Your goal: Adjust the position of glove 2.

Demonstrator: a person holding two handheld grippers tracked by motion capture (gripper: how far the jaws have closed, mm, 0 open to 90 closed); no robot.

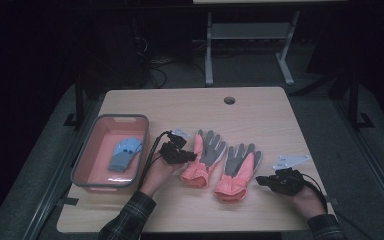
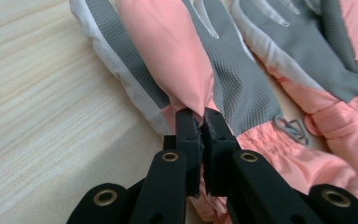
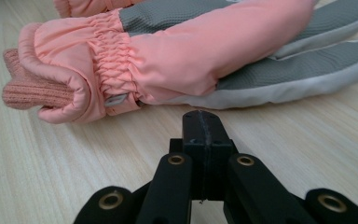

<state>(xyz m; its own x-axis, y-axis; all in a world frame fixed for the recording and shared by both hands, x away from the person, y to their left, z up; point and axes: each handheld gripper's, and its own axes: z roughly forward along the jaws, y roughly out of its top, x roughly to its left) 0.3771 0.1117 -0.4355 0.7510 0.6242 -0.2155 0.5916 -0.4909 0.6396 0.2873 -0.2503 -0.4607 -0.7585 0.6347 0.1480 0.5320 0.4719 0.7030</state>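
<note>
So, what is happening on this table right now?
A person works with two pink gloves on the table. The left hand-held gripper is shut on the thumb of the left glove. The right hand-held gripper is shut on nothing, just short of the right glove. A blue glove lies in the bin.

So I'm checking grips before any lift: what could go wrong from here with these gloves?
The left gripper pinches only the tip of the left glove's pink thumb; slick fabric could slip out on a lift. The right gripper is shut on nothing, short of the right glove, so that one would stay on the table. The gloves lie close together, so dragging one may shift the other.
</note>
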